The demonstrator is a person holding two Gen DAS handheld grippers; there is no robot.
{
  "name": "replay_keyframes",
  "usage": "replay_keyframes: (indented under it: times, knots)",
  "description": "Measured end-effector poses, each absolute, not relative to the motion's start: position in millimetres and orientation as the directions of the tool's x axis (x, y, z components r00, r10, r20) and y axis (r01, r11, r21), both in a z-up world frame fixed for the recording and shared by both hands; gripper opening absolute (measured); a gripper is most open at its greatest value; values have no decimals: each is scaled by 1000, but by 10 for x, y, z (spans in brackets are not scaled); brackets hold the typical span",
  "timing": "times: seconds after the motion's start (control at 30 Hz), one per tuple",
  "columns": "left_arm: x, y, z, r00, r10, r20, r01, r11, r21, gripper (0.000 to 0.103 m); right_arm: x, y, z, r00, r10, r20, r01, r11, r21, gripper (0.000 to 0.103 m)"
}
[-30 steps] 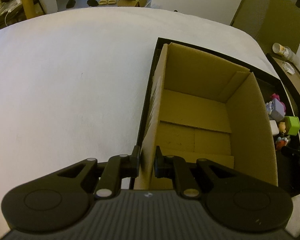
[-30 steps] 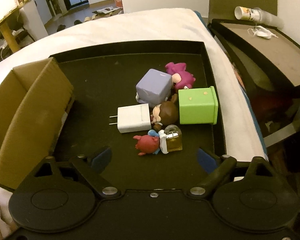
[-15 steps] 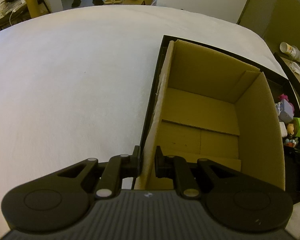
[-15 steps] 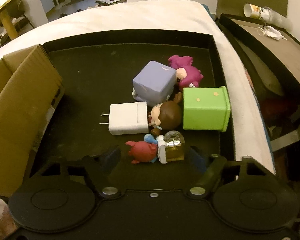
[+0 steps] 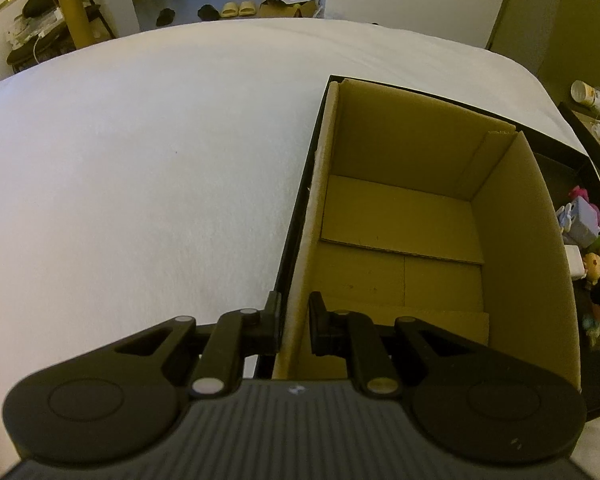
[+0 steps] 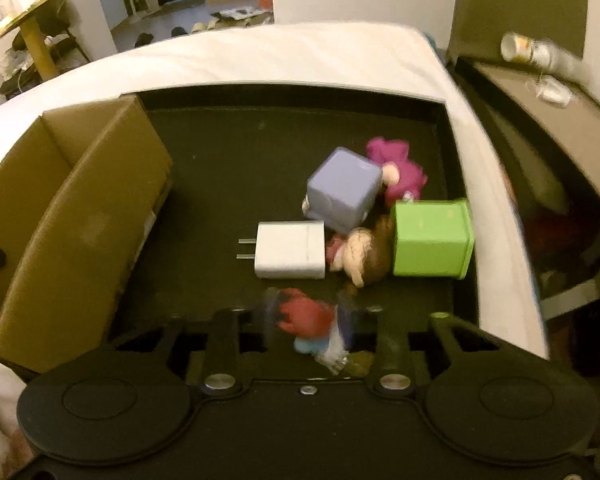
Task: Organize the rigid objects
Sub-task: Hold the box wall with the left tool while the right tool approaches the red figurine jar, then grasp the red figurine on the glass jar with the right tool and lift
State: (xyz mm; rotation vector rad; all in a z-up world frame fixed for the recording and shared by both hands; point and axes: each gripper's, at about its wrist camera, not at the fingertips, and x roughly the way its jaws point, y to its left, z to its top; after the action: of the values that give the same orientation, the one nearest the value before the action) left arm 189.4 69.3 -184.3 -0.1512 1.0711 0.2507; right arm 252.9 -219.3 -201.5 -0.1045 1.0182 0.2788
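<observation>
On the left, the near wall of the open cardboard box is pinched between the fingers of the left gripper — one finger outside the wall, one inside, clamped on the cardboard. The box is seen to stand in the left part of a black tray, which rests on a white bed; only its folded bottom flaps are visible inside.

To the right of the box, on the tray floor, a cluster of small things is gathered. A white charger lies flat with its two prongs pointed toward the box. Behind it a lilac cube is tilted on an edge, and a magenta figure is pressed against its far right side. A brown-haired doll is wedged between the charger and a green cube, which sits near the tray's right wall.

Nearest the camera, a red-haired figurine is grasped by the right gripper, whose jaws have just been closing; the fingers are clenched on it from both sides, though the picture is blurred there. The figurine's pale lower end points back toward the gripper body.

Further right, beyond the bed, a paper cup is seen lying on a dark side table.
</observation>
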Motion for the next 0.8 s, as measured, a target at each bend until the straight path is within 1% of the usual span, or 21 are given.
replay_keyframes:
  times: [0.13,0.23,0.3,0.37,0.43,0.5,0.6,0.63,0.73,0.8]
  knots:
    - [1899,679,-1837,454,133,-881,-276,961,3,13,2536,-2144,-1990,495,180,-850,-288,957,35,21]
    - [1894,667,-1835,457,140,-879,-269,963,13,13,2572,-2234,-2034,490,173,-854,-246,968,55,28]
    - [1891,656,-1827,460,142,-877,-268,963,16,13,2594,-2304,-2071,486,168,-858,-215,974,69,51]
    - [1890,638,-1832,462,148,-875,-262,965,25,13,2588,-2367,-2098,492,156,-856,-197,978,65,60]
    - [1891,621,-1830,462,153,-873,-261,965,31,13,2587,-2407,-2126,491,157,-857,-190,979,70,65]
    - [1894,610,-1829,463,156,-872,-260,965,35,13,2598,-2436,-2174,481,149,-864,-181,981,69,72]
    - [1888,594,-1835,464,159,-872,-259,965,39,13,2610,-2451,-2232,467,142,-873,-173,983,68,78]
    - [1886,593,-1837,464,160,-871,-259,965,39,13,2606,-2451,-2247,464,142,-874,-171,983,69,78]
    - [1882,599,-1840,465,159,-871,-264,964,35,13,2542,-2438,-2289,447,150,-882,-173,982,80,78]
    - [1875,610,-1846,468,153,-871,-268,963,25,13,2512,-2401,-2340,428,141,-893,-178,982,69,75]
